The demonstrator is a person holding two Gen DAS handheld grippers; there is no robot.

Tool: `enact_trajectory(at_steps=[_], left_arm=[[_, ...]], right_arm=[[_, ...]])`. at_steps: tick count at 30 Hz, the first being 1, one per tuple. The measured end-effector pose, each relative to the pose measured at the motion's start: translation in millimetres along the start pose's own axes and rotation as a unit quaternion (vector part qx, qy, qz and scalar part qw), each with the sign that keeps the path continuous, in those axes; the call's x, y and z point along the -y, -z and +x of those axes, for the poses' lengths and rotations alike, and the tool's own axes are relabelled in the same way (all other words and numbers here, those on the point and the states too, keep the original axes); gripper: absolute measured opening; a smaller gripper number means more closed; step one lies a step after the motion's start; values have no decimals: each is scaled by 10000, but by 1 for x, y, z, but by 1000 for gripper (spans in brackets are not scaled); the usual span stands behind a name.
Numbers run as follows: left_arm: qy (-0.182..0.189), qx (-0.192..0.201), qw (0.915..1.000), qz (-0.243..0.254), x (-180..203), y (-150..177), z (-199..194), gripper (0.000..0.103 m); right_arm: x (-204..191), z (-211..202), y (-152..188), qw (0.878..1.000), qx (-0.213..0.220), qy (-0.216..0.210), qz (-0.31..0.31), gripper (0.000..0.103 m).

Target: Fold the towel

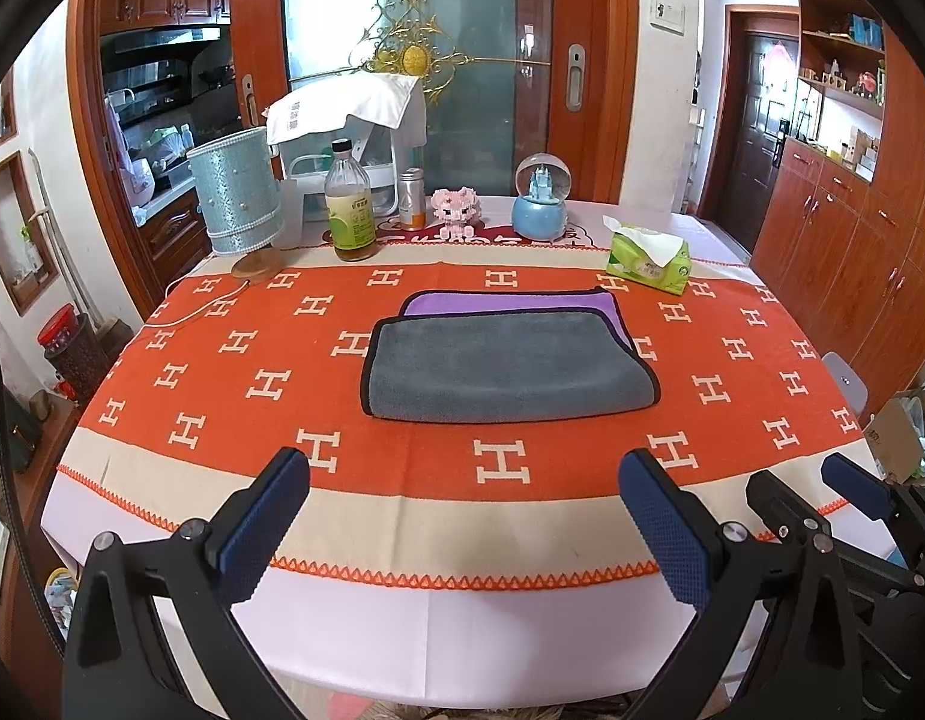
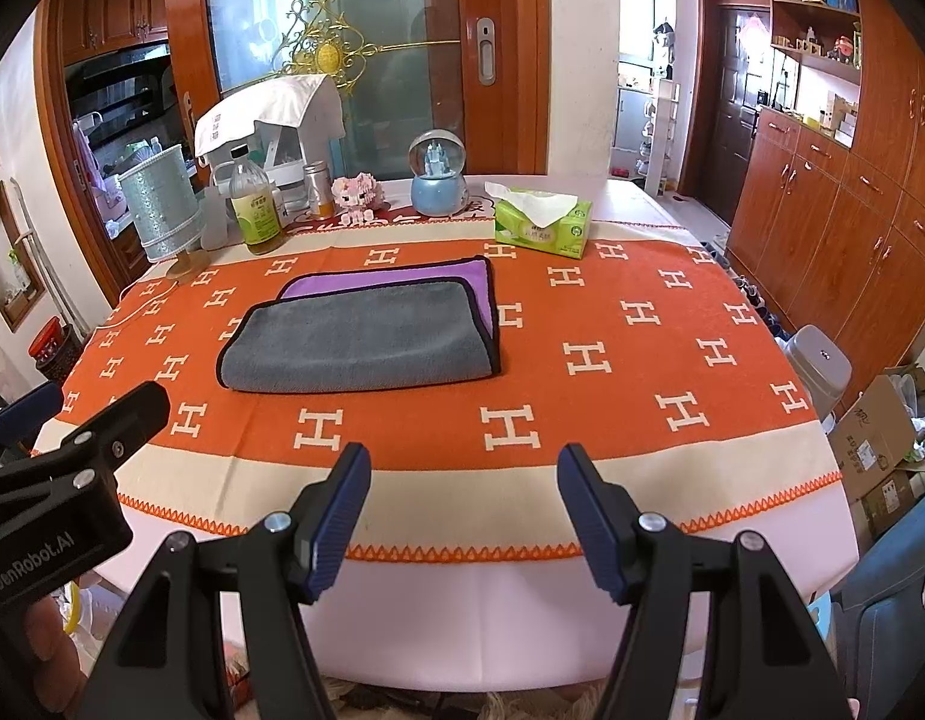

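Towel [image 1: 510, 369]: we count one, grey over purple, folded, lying ahead of both tongs. Our left gripper [image 1: 465, 531] and right gripper [image 2: 462, 519] gape wide, holding nothing. Beyond: one bottle [image 1: 352, 204], one tissue pack [image 1: 648, 255], perhaps one snow globe [image 1: 541, 198], orange tablecloth [image 1: 222, 372], wooden cabinets [image 2: 834, 228].

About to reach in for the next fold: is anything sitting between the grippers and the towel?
Nothing visible. Only bare tablecloth lies between the open left gripper, the open right gripper and the towel. The bottle and tissue pack stand beyond it.
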State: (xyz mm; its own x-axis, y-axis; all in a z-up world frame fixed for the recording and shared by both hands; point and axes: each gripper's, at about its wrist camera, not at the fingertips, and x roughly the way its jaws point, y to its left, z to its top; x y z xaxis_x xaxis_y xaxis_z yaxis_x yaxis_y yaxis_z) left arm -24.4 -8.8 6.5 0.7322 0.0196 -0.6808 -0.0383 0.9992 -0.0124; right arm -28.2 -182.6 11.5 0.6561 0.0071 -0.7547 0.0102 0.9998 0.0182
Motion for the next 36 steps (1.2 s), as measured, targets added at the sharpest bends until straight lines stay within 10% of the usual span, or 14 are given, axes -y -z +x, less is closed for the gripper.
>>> enact_trajectory(at_steps=[36], left_arm=[[-36, -61, 10000, 60, -5, 2, 3, 102]], right_arm=[[-2, 6, 4, 10000, 31, 30, 45, 65]])
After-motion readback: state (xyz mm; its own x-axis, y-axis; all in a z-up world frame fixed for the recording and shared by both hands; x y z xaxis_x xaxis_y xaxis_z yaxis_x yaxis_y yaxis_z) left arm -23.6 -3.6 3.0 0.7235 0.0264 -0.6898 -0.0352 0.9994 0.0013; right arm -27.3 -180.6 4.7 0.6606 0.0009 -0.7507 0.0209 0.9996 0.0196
